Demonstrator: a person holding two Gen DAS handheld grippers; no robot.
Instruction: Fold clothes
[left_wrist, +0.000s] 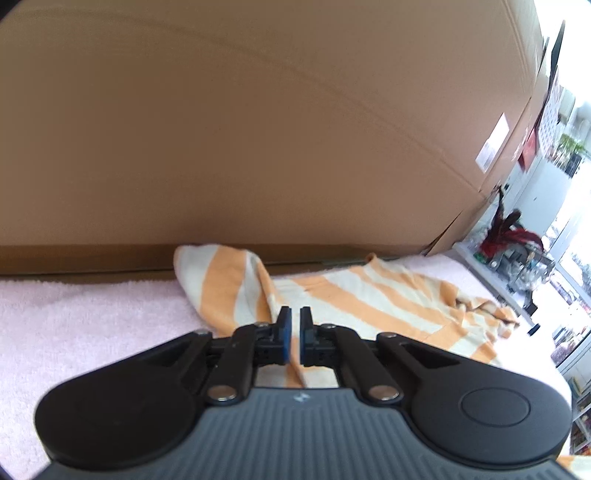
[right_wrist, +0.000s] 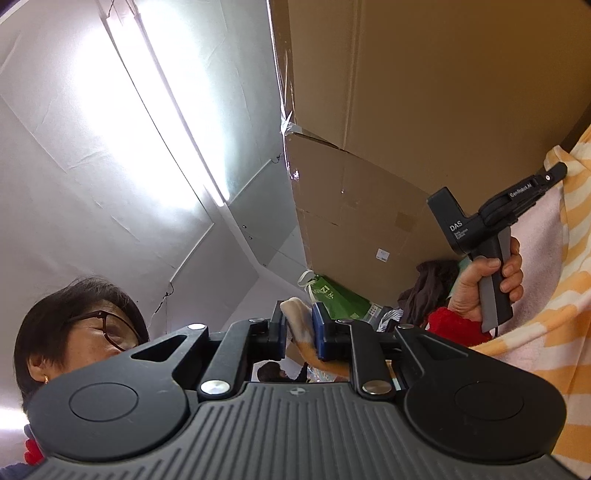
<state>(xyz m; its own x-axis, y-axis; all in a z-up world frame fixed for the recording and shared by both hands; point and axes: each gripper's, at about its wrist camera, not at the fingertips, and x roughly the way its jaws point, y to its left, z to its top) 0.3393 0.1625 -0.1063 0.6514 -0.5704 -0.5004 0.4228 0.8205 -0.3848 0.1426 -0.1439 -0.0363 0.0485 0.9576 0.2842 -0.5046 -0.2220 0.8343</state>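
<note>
An orange-and-cream striped garment (left_wrist: 369, 299) lies rumpled on a pink towel (left_wrist: 92, 325), one part humped up by the cardboard wall. My left gripper (left_wrist: 295, 314) is low over its near edge, pads shut on a thin fold of the cloth that runs back between them. In the right wrist view my right gripper (right_wrist: 298, 314) points upward, shut on a bunched piece of the same garment (right_wrist: 300, 328). The rest of the garment (right_wrist: 554, 332) hangs at the right. A hand (right_wrist: 480, 288) holds the left gripper (right_wrist: 556, 173), whose tip meets the striped cloth.
A big cardboard box (left_wrist: 258, 129) walls off the far side of the towel. A cluttered shelf (left_wrist: 517, 251) stands at the right. In the right wrist view a person's head (right_wrist: 74, 325) is at lower left, and a green bag (right_wrist: 340, 299) and dark clothes (right_wrist: 428, 291) lie behind.
</note>
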